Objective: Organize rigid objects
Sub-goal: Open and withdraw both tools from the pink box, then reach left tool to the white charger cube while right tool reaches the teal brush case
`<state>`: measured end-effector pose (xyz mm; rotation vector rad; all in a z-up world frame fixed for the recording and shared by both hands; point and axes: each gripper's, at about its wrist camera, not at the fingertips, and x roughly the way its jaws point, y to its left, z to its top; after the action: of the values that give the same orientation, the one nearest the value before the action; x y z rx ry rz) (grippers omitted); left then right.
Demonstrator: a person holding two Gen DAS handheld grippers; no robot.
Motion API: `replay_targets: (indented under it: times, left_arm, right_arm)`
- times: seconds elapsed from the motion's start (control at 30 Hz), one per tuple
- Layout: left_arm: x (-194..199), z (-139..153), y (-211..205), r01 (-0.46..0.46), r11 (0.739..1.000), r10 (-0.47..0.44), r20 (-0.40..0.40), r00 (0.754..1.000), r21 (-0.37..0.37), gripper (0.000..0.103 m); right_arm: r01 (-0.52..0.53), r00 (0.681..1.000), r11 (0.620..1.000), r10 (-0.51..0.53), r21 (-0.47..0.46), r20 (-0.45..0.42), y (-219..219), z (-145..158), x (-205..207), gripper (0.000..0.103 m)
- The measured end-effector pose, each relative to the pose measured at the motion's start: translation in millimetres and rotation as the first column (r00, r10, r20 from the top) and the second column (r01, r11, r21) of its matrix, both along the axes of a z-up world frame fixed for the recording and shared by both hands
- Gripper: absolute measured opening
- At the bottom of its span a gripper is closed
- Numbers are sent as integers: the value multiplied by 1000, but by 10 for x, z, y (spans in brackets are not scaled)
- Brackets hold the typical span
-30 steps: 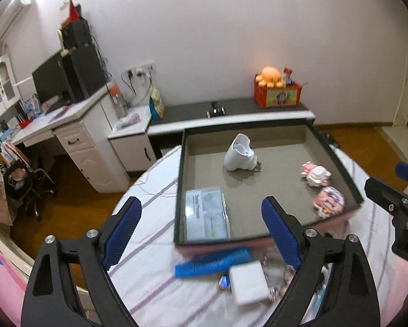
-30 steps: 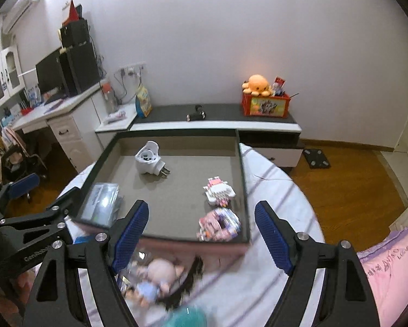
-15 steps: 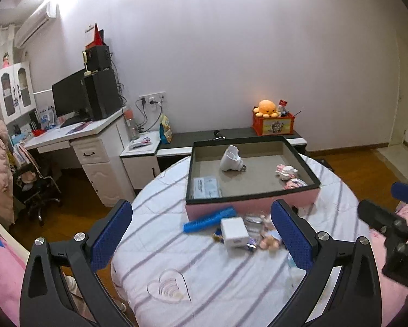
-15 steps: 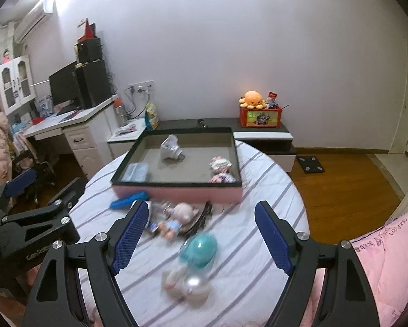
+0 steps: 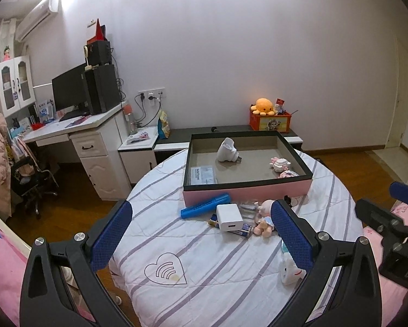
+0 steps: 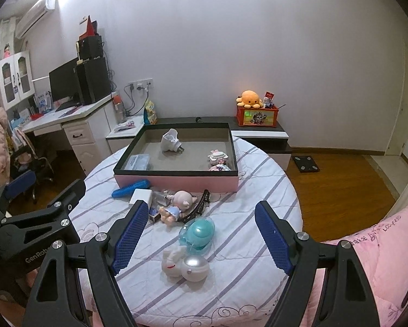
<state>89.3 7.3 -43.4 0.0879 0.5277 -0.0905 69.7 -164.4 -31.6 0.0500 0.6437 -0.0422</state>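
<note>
A pink box [image 5: 247, 190] [image 6: 176, 182] with a dark rim stands on the far half of a round striped table [image 5: 204, 259]. Inside lie a white plug [image 5: 227, 151], a clear packet [image 5: 202, 175] and two small pink toys [image 5: 279, 163]. In front of the box lie a blue comb [image 5: 204, 209], a white charger [image 5: 229, 218], a small doll [image 6: 176, 204], a black hair clip [image 6: 200, 207], a teal toy [image 6: 197, 233] and a white toy [image 6: 185, 268]. My left gripper [image 5: 201, 239] and right gripper [image 6: 201, 241] both hang open and hold nothing, back from the pile.
A white desk [image 5: 76, 133] with a monitor stands at the left, with a chair [image 5: 32, 179] beside it. A low cabinet [image 6: 258, 133] with an orange box sits behind the table. Pink bedding [image 6: 367, 259] lies at the near right. Wooden floor surrounds the table.
Both grippers have pulled back from above the box, so the whole table is now in view. The left jaws stand a little wider than before.
</note>
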Motion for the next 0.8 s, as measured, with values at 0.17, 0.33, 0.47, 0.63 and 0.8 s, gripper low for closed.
replay_targets:
  times: [0.17, 0.33, 0.47, 0.63, 0.8]
  left_arm:
    - [44, -39, 38, -9, 1000, 9, -21, 1000, 9, 103]
    - [197, -222, 75, -20, 999, 23, -90, 996, 30, 103]
    - [301, -398, 100, -2, 1000, 6, -150, 989, 24, 103]
    - [432, -578, 61, 8, 999, 3, -204, 979, 53, 103]
    - [571, -754, 1, 28, 998, -13, -261, 965, 53, 103]
  right_arm:
    - [-15, 999, 1000, 14, -27, -31, 35, -73, 74, 82]
    - [-21, 995, 999, 18, -25, -94, 2, -218, 199, 82]
    - [-23, 985, 1000, 19, -20, -169, -21, -419, 322, 82]
    - [-21, 966, 999, 14, -27, -258, -35, -654, 473, 82]
    - [-33, 946, 999, 23, -25, -325, -20, -880, 612, 82]
